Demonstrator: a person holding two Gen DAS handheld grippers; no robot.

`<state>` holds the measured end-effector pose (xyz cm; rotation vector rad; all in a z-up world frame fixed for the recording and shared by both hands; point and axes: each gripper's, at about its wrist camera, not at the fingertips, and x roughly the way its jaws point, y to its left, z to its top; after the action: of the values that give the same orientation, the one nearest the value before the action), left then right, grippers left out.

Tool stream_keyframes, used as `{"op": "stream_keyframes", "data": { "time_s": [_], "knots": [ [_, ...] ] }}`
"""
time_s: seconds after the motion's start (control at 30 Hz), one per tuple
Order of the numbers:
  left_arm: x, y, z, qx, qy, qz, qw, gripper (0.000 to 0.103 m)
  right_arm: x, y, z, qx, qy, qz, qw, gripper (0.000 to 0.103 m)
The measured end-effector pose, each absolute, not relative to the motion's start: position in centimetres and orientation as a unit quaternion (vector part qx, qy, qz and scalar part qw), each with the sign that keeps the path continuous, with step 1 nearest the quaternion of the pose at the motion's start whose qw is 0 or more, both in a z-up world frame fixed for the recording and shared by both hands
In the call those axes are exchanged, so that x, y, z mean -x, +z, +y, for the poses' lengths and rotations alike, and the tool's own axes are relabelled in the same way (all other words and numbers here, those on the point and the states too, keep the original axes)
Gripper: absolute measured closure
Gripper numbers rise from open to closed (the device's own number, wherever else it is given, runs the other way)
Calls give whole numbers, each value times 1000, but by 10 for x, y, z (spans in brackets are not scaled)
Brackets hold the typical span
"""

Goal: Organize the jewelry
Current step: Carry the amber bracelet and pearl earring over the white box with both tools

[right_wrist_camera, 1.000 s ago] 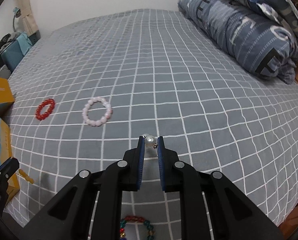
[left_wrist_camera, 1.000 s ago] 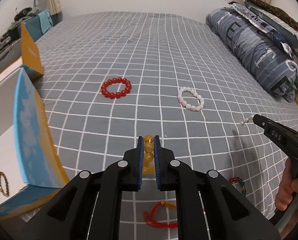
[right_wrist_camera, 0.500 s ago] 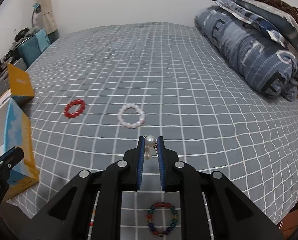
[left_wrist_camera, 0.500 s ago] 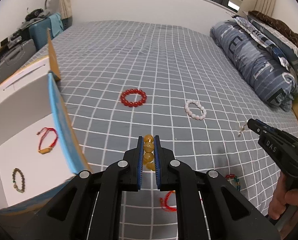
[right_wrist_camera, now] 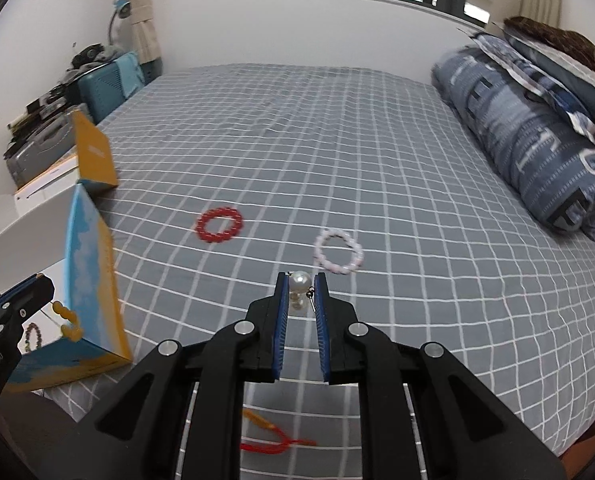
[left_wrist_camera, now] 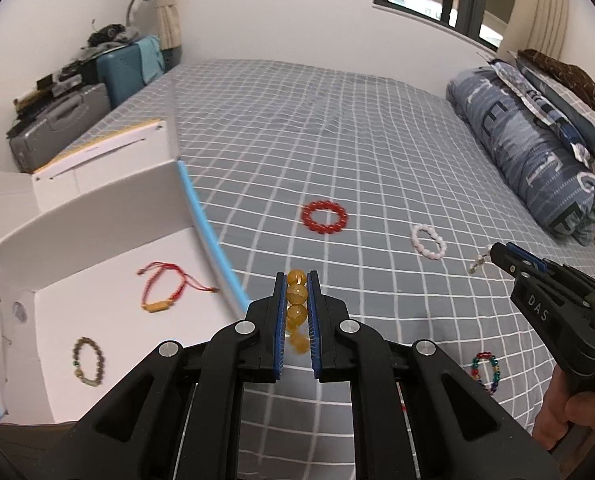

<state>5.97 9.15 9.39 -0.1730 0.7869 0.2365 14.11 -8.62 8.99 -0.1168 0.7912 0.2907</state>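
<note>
My left gripper [left_wrist_camera: 296, 276] is shut on an amber bead bracelet [left_wrist_camera: 297, 292], held in the air just right of the open white box [left_wrist_camera: 97, 308]. The box holds a red cord bracelet [left_wrist_camera: 165, 288] and a brown bead bracelet [left_wrist_camera: 89, 360]. My right gripper [right_wrist_camera: 300, 278] is shut on a pearl piece [right_wrist_camera: 299, 281] above the bed; it also shows in the left wrist view [left_wrist_camera: 497, 254]. A red bead bracelet [left_wrist_camera: 324, 217], a pink-white bracelet [left_wrist_camera: 428, 241] and a multicoloured bracelet [left_wrist_camera: 485, 370] lie on the grey checked bedspread [left_wrist_camera: 337, 128]. A red cord bracelet [right_wrist_camera: 273, 438] lies under my right gripper.
A rolled blue duvet [left_wrist_camera: 537, 152] and pillows lie along the right side of the bed. Suitcases [left_wrist_camera: 69, 120] and clutter stand beyond the bed's left edge. The box's orange-and-blue flap [right_wrist_camera: 93, 276] stands upright at its right side.
Both grippers have risen and pulled back from the bed with their pieces. The left gripper has swung toward the box, whose inside now shows.
</note>
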Motion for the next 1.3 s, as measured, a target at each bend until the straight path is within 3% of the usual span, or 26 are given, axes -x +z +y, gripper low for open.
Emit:
{"op": "stream_keyframes", "data": {
  "time_s": [0.8, 1.3],
  "knots": [
    [15, 96, 226, 136, 234, 366, 891, 94, -92, 103, 92, 94, 300, 343, 885, 91],
    [31, 65, 284, 164, 282, 392, 860, 94, -77, 51, 184, 146, 339, 395, 841, 91]
  ]
}}
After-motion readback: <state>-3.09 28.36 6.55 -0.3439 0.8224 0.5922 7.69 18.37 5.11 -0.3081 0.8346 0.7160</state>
